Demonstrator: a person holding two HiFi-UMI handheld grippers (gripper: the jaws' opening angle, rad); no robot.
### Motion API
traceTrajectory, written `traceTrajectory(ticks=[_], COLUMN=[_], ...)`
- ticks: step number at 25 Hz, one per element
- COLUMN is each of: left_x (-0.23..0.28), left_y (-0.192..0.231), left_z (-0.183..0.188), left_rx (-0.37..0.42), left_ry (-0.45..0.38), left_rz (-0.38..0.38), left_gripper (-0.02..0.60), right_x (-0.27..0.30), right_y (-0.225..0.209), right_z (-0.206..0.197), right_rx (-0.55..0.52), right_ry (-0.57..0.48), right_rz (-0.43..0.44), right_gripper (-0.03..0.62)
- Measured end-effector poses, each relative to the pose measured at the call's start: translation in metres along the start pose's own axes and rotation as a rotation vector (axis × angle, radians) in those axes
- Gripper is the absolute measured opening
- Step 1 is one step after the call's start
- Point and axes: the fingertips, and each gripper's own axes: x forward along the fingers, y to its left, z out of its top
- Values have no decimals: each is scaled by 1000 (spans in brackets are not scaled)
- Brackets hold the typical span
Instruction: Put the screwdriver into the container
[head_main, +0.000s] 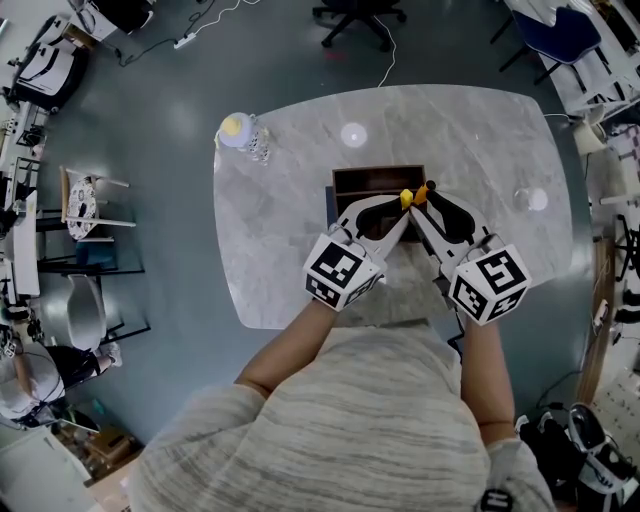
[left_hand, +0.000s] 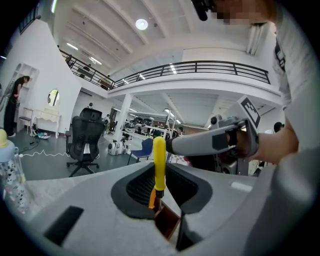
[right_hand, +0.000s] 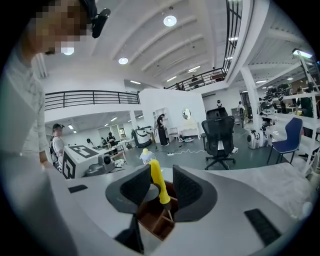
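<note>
A screwdriver with a yellow handle (head_main: 406, 198) stands almost upright, its tip down in a brown wooden container (head_main: 370, 176) with compartments on the marble table (head_main: 280, 250). My left gripper (head_main: 402, 203) has its pads close on either side of the handle (left_hand: 159, 162) and looks shut on it, above the container (left_hand: 167, 224). My right gripper (head_main: 428, 190) meets it from the right with its jaws apart. In the right gripper view the screwdriver (right_hand: 159, 182) leans by the left pad, over the container (right_hand: 150, 220). The right gripper (left_hand: 200, 142) reaches in behind the handle.
A baby bottle with a yellow top (head_main: 240, 133) stands at the table's far left corner. A small clear object (head_main: 530, 198) sits near the right edge. Office chairs (head_main: 358, 15) and cables lie on the floor beyond the table.
</note>
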Motion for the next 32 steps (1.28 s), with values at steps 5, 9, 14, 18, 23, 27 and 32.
traceTrajectory(ticks=[5,9,14,18,23,27,32], left_x=[1,0,1,1,0,0,0], left_y=[-4,-11,-13,-14,-15,-17,-20], left_z=[-3,-3,-2,-6,-8,-8,-15], left_rx=[7,18,36,64,102,156,177], left_ry=[15,25,35,47,47,58,87], left_rz=[-19,-45,-55,-62,-75,-88,-92], left_gripper=[72,72,72,72,72,75,92], right_x=[6,9,10,9,9,8,2], right_y=[8,14,14,11,9,5,-3], right_z=[-1,-7,-10,-14,-14,-13,-9], right_rx=[-46,-76,-80,-94,-48,16,41], right_ry=[28,76,91,96,74,42,6], right_rz=[24,36,38,20,13,7,-28], right_gripper=[121,121,115,73,67,67,66])
